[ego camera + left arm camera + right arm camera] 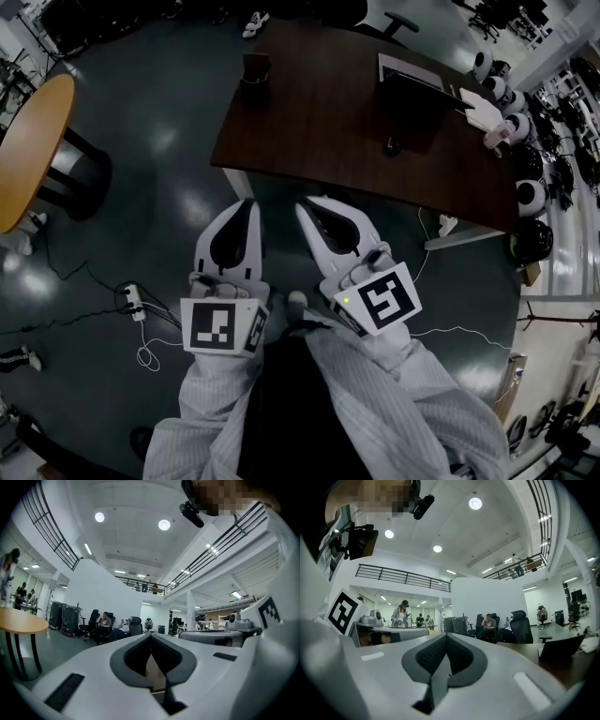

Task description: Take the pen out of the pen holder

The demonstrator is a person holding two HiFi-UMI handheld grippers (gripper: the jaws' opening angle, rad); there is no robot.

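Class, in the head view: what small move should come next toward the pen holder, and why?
Probably carry the left gripper forward toward the pen holder. It and the right gripper are shut, empty and over the floor short of the desk; the holder stands at its far left corner, ahead of the left one.

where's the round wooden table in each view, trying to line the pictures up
Head view: the round wooden table sits at the left edge, well left of the dark desk.
Left gripper view: the round wooden table is at the left edge, on dark legs.
Right gripper view: not in it.
Shared landmark: the seated people on black chairs, seen in both gripper views.
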